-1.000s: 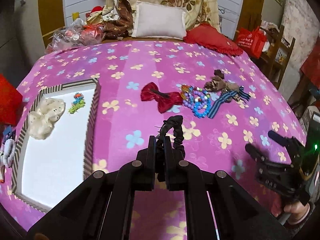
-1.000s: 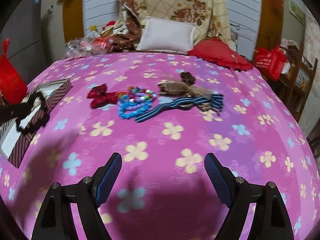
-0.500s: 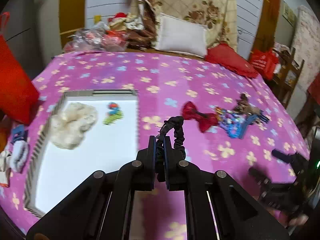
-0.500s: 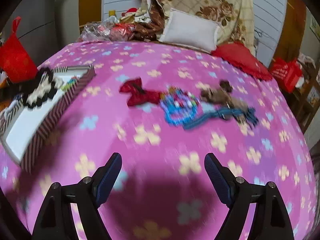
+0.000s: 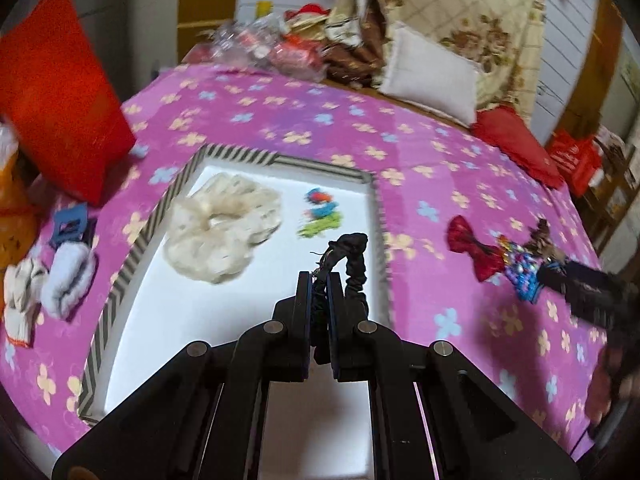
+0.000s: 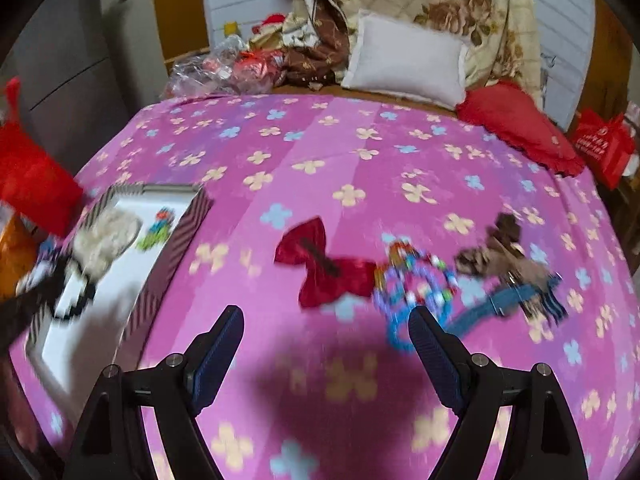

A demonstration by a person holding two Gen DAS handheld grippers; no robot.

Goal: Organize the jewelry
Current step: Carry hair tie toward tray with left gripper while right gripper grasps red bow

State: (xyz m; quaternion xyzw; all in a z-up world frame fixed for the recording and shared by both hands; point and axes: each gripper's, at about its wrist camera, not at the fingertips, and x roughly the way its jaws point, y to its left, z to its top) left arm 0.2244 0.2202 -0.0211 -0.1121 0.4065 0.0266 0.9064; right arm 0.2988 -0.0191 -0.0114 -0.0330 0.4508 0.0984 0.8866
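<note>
My left gripper [image 5: 319, 280] is shut on a black hair scrunchie [image 5: 352, 258] and hangs over the right part of the white tray [image 5: 208, 320] with the striped rim. In the tray lie a cream scrunchie [image 5: 222, 226] and a small colourful clip [image 5: 320, 212]. My right gripper [image 6: 326, 320] stands open and empty above the pink bedspread, just in front of a red bow [image 6: 324, 264] and a pile of coloured bead bracelets [image 6: 416, 280]. A brown bow [image 6: 504, 252] and a blue striped ribbon [image 6: 512, 296] lie further right. The left gripper shows blurred at the left edge of the right wrist view.
A red bag [image 5: 56, 92] stands left of the tray, with a blue claw clip [image 5: 70, 224] and pale fluffy items [image 5: 68, 276] beside it. A white pillow [image 6: 404, 60], a red cushion [image 6: 520, 124] and clutter lie at the bed's far end.
My left gripper has carried the black scrunchie leftward from the bedspread to above the tray. My right gripper has moved closer to the red bow and the beads.
</note>
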